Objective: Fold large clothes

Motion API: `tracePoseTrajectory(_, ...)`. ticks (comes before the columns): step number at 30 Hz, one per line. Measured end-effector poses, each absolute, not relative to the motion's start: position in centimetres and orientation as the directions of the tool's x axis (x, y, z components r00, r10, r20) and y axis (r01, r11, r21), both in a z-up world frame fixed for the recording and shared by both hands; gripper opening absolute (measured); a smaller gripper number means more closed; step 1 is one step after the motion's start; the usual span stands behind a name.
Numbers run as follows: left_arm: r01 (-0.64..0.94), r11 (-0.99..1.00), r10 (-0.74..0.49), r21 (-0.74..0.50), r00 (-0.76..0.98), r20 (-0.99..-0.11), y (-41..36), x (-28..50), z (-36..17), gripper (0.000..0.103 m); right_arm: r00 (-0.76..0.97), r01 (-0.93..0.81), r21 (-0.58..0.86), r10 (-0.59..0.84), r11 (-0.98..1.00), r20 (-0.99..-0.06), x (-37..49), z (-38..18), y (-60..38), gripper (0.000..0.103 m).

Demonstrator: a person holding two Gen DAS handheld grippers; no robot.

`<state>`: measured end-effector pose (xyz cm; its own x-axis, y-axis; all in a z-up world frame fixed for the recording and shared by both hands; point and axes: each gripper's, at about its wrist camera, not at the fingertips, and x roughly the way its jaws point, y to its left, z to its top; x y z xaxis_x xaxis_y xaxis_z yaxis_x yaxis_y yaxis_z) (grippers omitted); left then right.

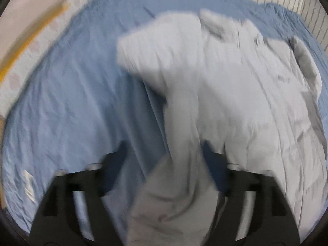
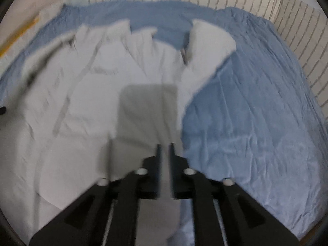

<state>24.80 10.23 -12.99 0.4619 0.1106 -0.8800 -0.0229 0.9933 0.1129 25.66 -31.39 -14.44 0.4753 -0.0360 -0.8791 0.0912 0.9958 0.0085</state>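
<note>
We've got a big pale grey jacket [image 2: 86, 106] spread on a wrinkly blue bedsheet [image 2: 256, 112], soft thin fabric, creased all over, with a long zip strip down the front and a small logo on the chest. Both views are pretty blurry. Our left gripper [image 1: 164, 153] has its black fingers standing wide apart, with a bunched, twisted sleeve [image 1: 176, 106] running up between them, not pinched by either. Our right gripper [image 2: 165, 149] shows only a narrow gap between its fingers, nothing gripped; the jacket lies ahead and left of them, bare sheet to the right.
</note>
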Motion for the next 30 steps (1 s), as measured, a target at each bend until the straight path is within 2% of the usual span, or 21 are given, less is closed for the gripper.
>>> tracePoseTrajectory(1,-0.026,0.992,0.122,0.125,0.484,-0.867,10.4,25.3,-12.2,0.088,0.499,0.101,0.012,-0.040,0.995,-0.865,26.3,-13.7,-31.0,0.075)
tracePoseTrajectory(6,-0.015,0.993,0.108,0.115,0.495,-0.862,10.7,29.4,-9.5,0.092,0.556,0.074,-0.091,-0.117,0.993,-0.823,29.9,-12.6,-27.5,0.076)
tracePoseTrajectory(10,0.010,0.990,0.121,0.143,0.475,-0.871,6.8,33.4,-11.7,0.093,0.567,0.013,-0.152,-0.133,0.988,-0.813,32.3,-13.4,-24.7,0.082)
tracePoseTrajectory(14,0.027,0.985,0.141,0.172,0.456,-0.879,6.0,35.8,-13.4,0.093,0.561,-0.023,-0.237,-0.184,0.971,-0.807,33.6,-15.1,-23.5,0.082)
tracePoseTrajectory(19,0.024,0.974,0.198,0.227,0.405,-0.893,2.2,42.7,-16.9,0.092,0.529,-0.023,-0.242,-0.194,0.970,-0.826,34.5,-17.4,-24.3,0.082)
tracePoseTrajectory(20,0.007,0.968,0.227,0.250,0.393,-0.891,2.2,43.8,-17.7,0.084,0.524,-0.022,-0.236,-0.190,0.972,-0.831,34.6,-17.8,-24.5,0.082)
tracePoseTrajectory(21,-0.003,0.962,0.254,0.274,0.386,-0.887,2.3,44.3,-18.2,0.059,0.519,-0.020,-0.226,-0.184,0.974,-0.835,34.7,-18.3,-24.6,0.082)
tracePoseTrajectory(22,-0.006,0.957,0.270,0.289,0.375,-0.887,2.4,44.6,-18.7,0.043,0.515,-0.018,-0.217,-0.176,0.976,-0.839,34.7,-18.7,-24.8,0.082)
tracePoseTrajectory(23,-0.019,0.960,0.268,0.280,0.365,-0.892,3.0,44.8,-19.3,0.039,0.511,-0.017,-0.207,-0.170,0.978,-0.843,34.8,-19.0,-24.9,0.082)
tracePoseTrajectory(25,-0.029,0.968,0.243,0.251,0.384,-0.891,4.0,44.3,-19.2,0.018,0.506,-0.012,-0.189,-0.157,0.982,-0.848,34.6,-19.6,-24.9,0.082)
tracePoseTrajectory(28,-0.050,0.968,0.244,0.246,0.419,-0.875,6.1,42.6,-18.2,0.007,0.507,0.001,-0.169,-0.146,0.986,-0.849,34.2,-20.0,-24.9,0.082)
tracePoseTrajectory(30,-0.069,0.964,0.260,0.255,0.423,-0.868,7.7,41.1,-17.7,0.005,0.509,0.006,-0.159,-0.140,0.987,-0.849,33.8,-19.8,-24.7,0.082)
